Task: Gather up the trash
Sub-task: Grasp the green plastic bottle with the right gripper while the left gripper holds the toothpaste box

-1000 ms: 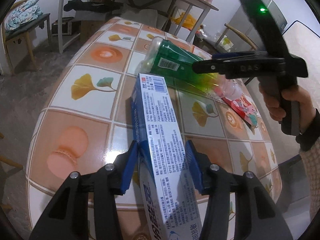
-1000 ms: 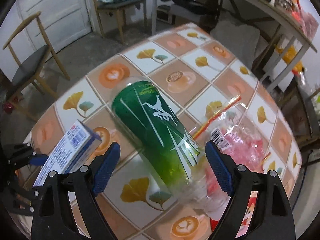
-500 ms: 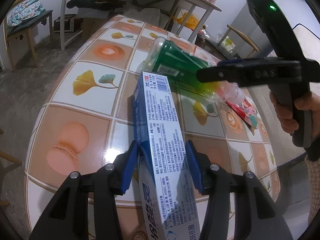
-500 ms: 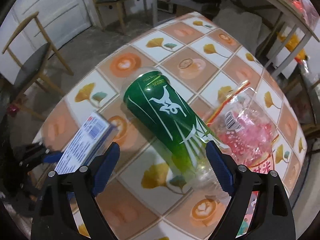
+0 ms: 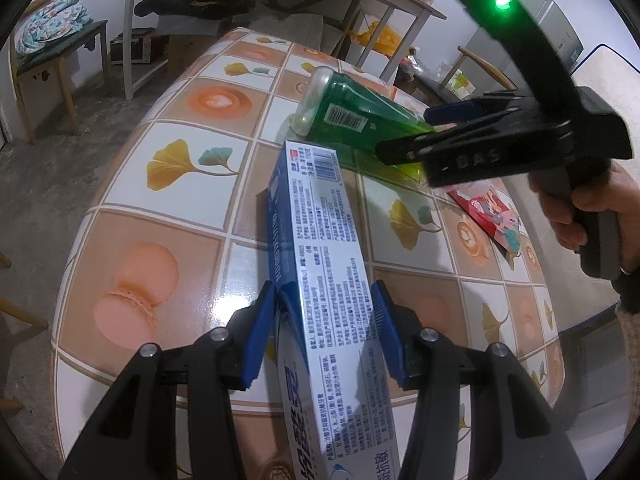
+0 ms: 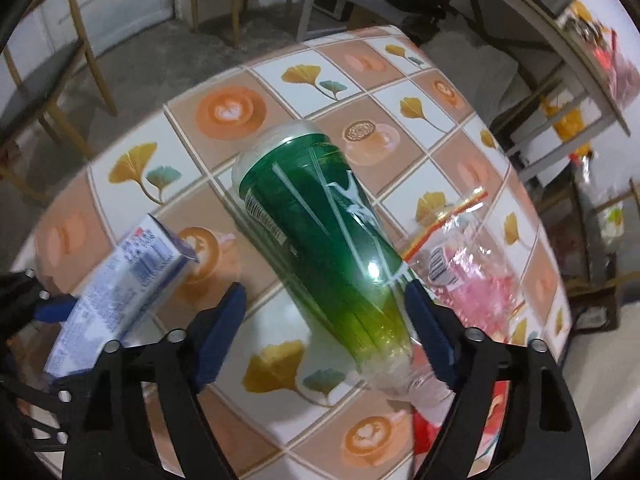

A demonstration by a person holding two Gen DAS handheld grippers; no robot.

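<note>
1. I see the green bottle [image 6: 320, 248] lying on its side on the tiled tabletop [image 6: 224, 112], its neck end between my right tool's [image 6: 324, 328] blue pads.
2. My right tool's jaws are spread wide around it, not pinching.
3. My left tool [image 5: 324, 332] pinches the toothpaste box [image 5: 320, 256] above the tabletop.
4. A pink plastic wrapper [image 6: 472, 272] lies just beside the bottle.
</note>
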